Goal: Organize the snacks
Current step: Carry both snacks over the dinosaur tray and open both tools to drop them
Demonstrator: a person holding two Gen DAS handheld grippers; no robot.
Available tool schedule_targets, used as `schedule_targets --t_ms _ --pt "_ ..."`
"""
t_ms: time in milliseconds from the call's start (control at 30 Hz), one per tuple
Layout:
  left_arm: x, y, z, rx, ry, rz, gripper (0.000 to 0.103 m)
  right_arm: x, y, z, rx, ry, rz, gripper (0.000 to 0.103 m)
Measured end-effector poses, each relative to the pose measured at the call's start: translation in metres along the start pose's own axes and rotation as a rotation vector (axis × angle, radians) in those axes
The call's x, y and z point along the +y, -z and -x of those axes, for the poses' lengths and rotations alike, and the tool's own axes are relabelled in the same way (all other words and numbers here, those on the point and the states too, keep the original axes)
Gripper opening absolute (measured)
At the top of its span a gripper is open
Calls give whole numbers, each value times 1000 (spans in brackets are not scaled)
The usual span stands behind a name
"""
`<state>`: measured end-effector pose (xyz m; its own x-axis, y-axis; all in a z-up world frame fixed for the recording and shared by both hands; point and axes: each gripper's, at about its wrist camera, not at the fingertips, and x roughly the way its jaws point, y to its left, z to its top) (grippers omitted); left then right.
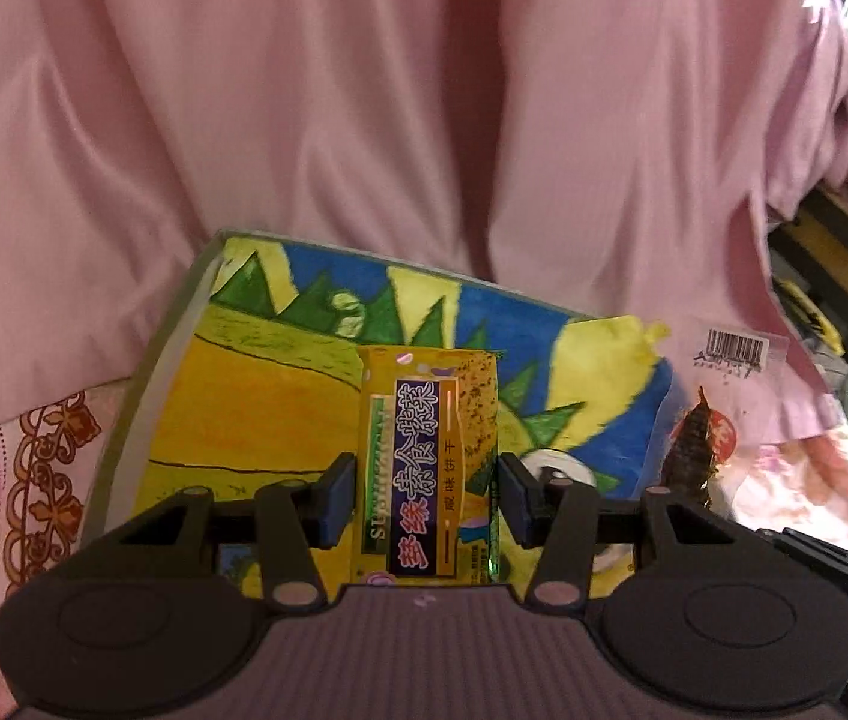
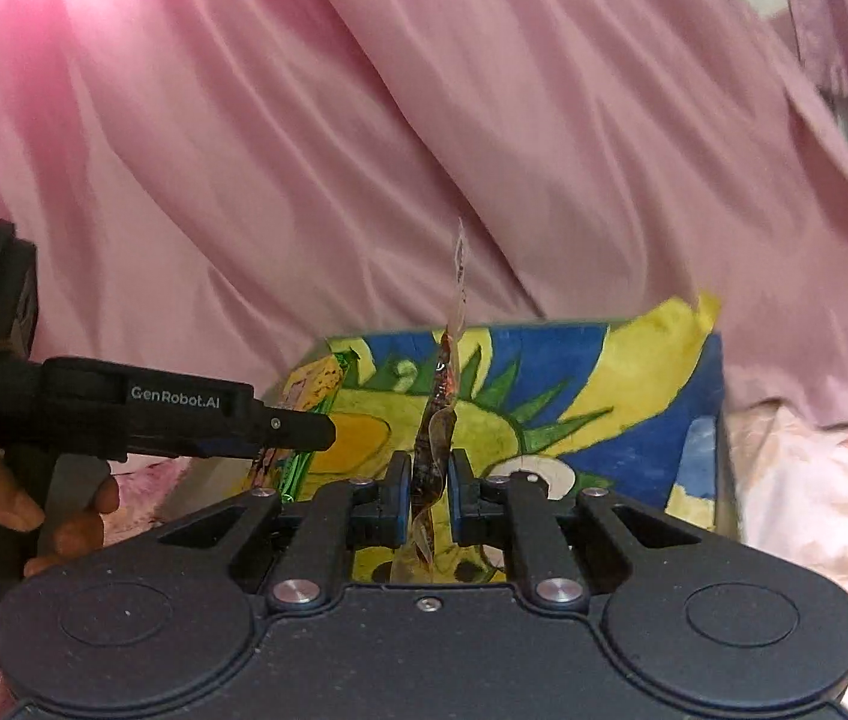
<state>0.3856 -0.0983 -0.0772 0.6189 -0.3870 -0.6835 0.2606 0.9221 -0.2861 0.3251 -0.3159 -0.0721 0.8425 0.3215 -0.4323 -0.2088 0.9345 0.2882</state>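
Observation:
My left gripper is shut on a yellow biscuit packet with a purple label, held over a painted box with a yellow, blue and green picture. My right gripper is shut on a thin clear packet of dark dried snack, seen edge-on and held upright over the same box. That packet also shows at the right of the left wrist view, with a barcode tag. The left gripper and its biscuit packet show at the left of the right wrist view.
A pink satin cloth hangs behind the box and fills the background in both views. A floral pink cover lies under the box. A hand holds the left gripper's handle. Dark furniture stands at the far right.

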Motion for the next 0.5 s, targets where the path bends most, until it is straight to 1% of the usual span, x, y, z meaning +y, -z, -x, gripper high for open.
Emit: schedule_targets --t_ms 200,367,500 --pt "1 -1 -27 42 -38 0 54 -23 3 -30 71 2 -58 13" --pt "-1 -1 -40 63 -58 -5 54 -31 5 -43 106 21 -55 16" --pt "-5 0 -46 75 -80 -6 54 -37 7 -52 146 62 -43 25"
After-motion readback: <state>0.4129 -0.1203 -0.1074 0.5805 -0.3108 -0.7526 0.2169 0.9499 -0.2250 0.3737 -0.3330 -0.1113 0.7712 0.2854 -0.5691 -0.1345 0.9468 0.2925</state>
